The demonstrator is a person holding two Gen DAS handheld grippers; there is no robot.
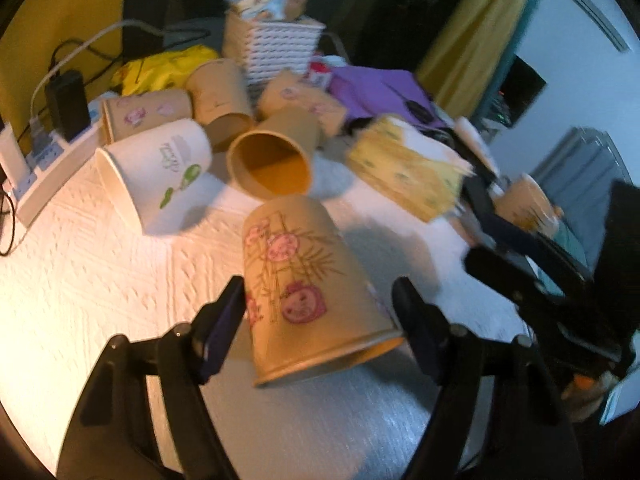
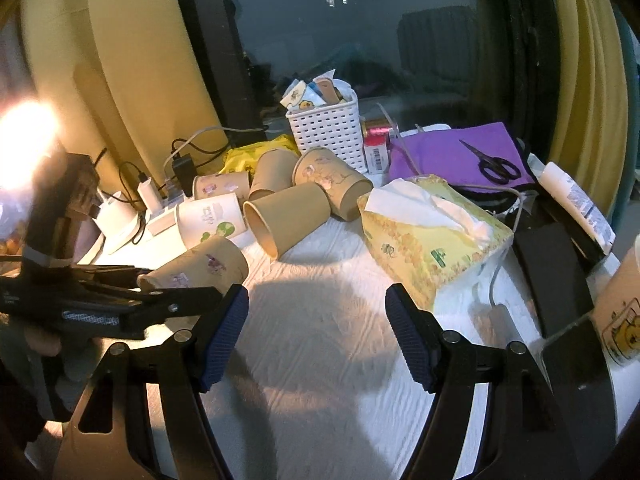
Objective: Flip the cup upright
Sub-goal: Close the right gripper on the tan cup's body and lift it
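the cup (image 1: 304, 284) lay tipped between the open left gripper (image 1: 320, 300) fingers, rim near, base far; the right gripper (image 2: 316, 320) hung open, empty, well apart.

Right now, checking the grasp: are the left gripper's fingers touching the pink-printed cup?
Cannot tell. Left wrist view: left gripper fingers flank the pink-printed cup; blur hides any contact.

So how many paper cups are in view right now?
7: tan cup between the left jaws; white cup and four tan ones heaped before the basket; upright cup far right. Others may be hidden.
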